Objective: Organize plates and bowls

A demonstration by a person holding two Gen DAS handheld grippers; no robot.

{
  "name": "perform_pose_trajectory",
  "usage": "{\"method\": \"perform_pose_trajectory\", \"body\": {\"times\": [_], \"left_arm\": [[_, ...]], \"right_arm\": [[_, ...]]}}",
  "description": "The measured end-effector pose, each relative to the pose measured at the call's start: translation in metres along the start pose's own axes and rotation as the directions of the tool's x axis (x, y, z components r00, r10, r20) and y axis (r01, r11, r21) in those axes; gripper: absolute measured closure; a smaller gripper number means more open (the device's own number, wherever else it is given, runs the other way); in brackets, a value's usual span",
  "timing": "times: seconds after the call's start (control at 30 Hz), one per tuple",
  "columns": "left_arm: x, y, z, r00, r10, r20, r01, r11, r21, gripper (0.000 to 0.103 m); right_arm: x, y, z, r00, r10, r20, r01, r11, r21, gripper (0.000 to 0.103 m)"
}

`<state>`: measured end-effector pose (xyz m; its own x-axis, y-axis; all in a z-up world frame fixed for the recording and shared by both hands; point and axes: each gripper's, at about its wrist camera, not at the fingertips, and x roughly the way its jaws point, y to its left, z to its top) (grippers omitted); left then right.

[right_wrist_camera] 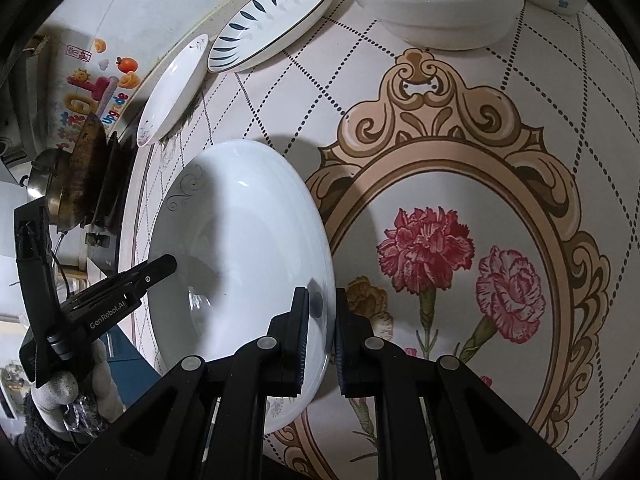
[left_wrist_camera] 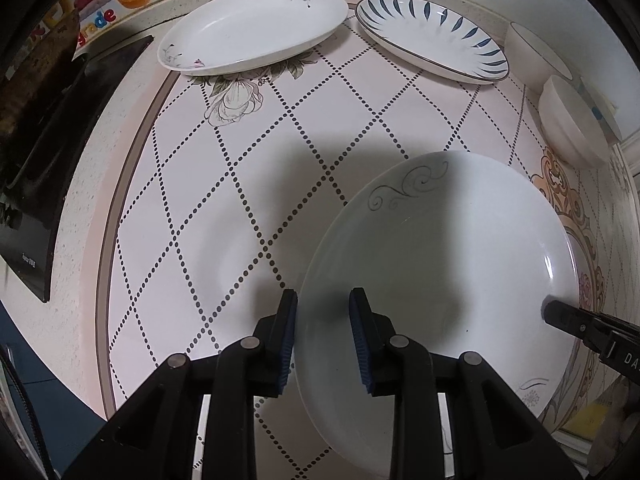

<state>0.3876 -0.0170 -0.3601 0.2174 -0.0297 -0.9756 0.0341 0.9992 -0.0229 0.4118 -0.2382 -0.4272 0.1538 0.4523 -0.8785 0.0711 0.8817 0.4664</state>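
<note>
The large white plate [left_wrist_camera: 440,264] sits near the middle of the table [left_wrist_camera: 192,208], on the patterned cloth. The left gripper [left_wrist_camera: 323,300] has its jaws clamped on the plate's left rim. The right gripper [right_wrist_camera: 322,300] has its jaws clamped on the opposite, right rim. At the far edge lie the floral oval plate [left_wrist_camera: 256,28], the blue-leaf plate [left_wrist_camera: 432,36] and two white bowls [left_wrist_camera: 576,120].

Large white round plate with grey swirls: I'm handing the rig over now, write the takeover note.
Left gripper: shut on the near-left rim of the large white round plate with grey swirls.
Right gripper: shut on its opposite rim.
Behind: white oval plate with floral sprigs, blue-leaf patterned plate, two white bowls at the right.
Done: no stacking visible.
Left: all the stacking.
</note>
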Motion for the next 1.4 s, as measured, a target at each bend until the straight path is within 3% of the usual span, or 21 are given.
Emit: {"method": "perform_pose_trajectory", "body": {"times": [0.13, 0.23, 0.3, 0.37, 0.43, 0.5, 0.57, 0.7, 0.9, 1.0, 1.1, 1.13, 1.4], "left_arm": [[-0.006, 0.006, 0.003, 0.999, -0.019, -0.027, 0.019, 1.000, -0.019, 0.079], [-0.032, 0.020, 0.014, 0.999, -0.043, 0.009, 0.043, 0.998, -0.053, 0.079], [-0.054, 0.036, 0.029, 0.997, -0.065, 0.053, 0.070, 0.992, -0.102, 0.076], [-0.066, 0.052, 0.048, 0.993, -0.085, 0.086, 0.098, 0.983, -0.156, 0.064], [-0.070, 0.074, 0.072, 0.987, -0.095, 0.126, 0.121, 0.969, -0.216, 0.050], [-0.061, 0.097, 0.098, 0.987, -0.072, 0.145, 0.111, 0.953, -0.281, 0.048], [-0.048, 0.117, 0.116, 0.987, -0.071, 0.148, 0.118, 0.931, -0.344, 0.048], [-0.013, 0.157, 0.150, 0.985, -0.086, 0.148, 0.144, 0.880, -0.452, 0.048], [0.035, 0.181, 0.188, 0.990, -0.080, 0.114, 0.126, 0.858, -0.498, 0.048], [0.053, 0.183, 0.197, 0.992, -0.082, 0.098, 0.120, 0.864, -0.489, 0.049], [0.061, 0.180, 0.204, 0.992, -0.059, 0.112, 0.105, 0.875, -0.473, 0.074], [0.060, 0.179, 0.206, 0.991, -0.056, 0.121, 0.106, 0.878, -0.466, 0.077], [0.054, 0.181, 0.208, 0.991, -0.015, 0.132, 0.075, 0.883, -0.463, 0.083]], "right_arm": [[0.002, -0.002, 0.008, 0.998, 0.017, -0.056, -0.016, 0.999, 0.028, 0.090], [-0.014, -0.008, 0.019, 0.997, 0.002, -0.072, 0.001, 0.999, 0.047, 0.090], [-0.034, -0.007, 0.031, 0.999, -0.016, -0.046, 0.018, 0.999, 0.047, 0.082], [-0.054, 0.003, 0.048, 1.000, -0.013, 0.000, 0.013, 0.999, 0.044, 0.071], [-0.067, 0.024, 0.074, 0.998, 0.043, 0.050, -0.044, 0.999, 0.028, 0.058], [-0.068, 0.055, 0.109, 0.990, 0.110, 0.085, -0.109, 0.994, -0.012, 0.044], [-0.056, 0.083, 0.142, 0.984, 0.154, 0.094, -0.149, 0.987, -0.061, 0.043], [0.001, 0.140, 0.227, 0.982, 0.171, 0.077, -0.156, 0.973, -0.168, 0.043], [0.091, 0.180, 0.320, 0.998, 0.062, 0.027, -0.054, 0.972, -0.228, 0.044], [0.123, 0.191, 0.341, 1.000, 0.023, -0.005, -0.024, 0.966, -0.256, 0.058], [0.145, 0.196, 0.348, 1.000, 0.000, -0.028, -0.008, 0.958, -0.286, 0.082], [0.150, 0.197, 0.350, 0.999, 0.017, -0.035, -0.026, 0.957, -0.288, 0.088], [0.151, 0.201, 0.345, 1.000, 0.004, -0.007, -0.007, 0.944, -0.329, 0.089]]}}
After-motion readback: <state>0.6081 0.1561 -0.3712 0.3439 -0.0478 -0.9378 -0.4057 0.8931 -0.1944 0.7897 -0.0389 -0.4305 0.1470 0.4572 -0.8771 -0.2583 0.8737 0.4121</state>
